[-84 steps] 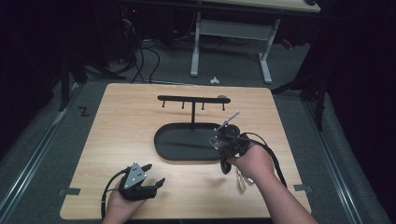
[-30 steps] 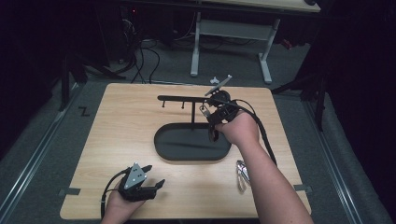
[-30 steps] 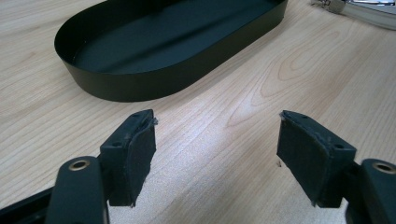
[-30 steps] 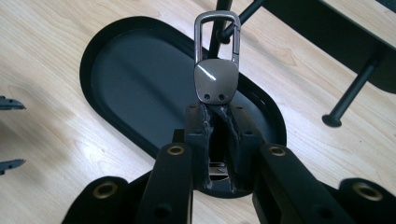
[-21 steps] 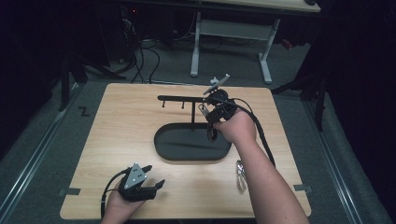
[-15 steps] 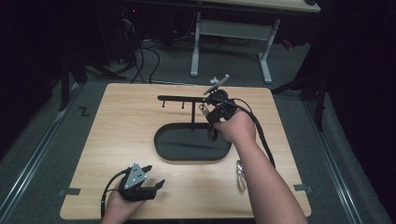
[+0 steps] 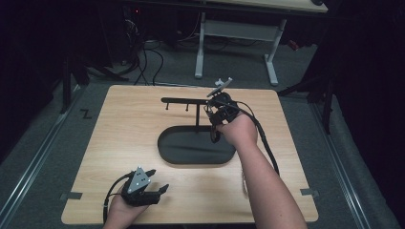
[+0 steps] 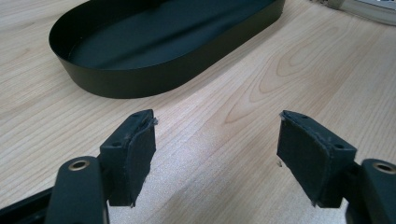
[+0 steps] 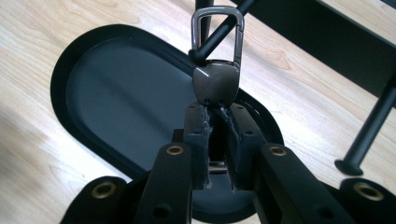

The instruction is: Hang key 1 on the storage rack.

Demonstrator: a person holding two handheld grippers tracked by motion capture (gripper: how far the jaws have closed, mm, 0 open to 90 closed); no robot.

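Both forearms are bare, no sleeves. Each hand-held gripper is black: the left hand-held gripper (image 7: 152,186) carries a grey three-cornered plate (image 7: 139,179) on top and a black cable (image 7: 111,194). Its jaws have brass-ringed screw holes (image 8: 78,164) and frayed dark pads (image 8: 305,156). The right hand-held gripper (image 9: 216,122) trails a black cable (image 7: 263,138).

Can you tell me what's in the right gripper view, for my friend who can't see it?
The right gripper, jaws shut, holds a dark metal key clip whose loop is hooked around a black peg of the rack. Below it sits a black oval tray on a light wooden table.
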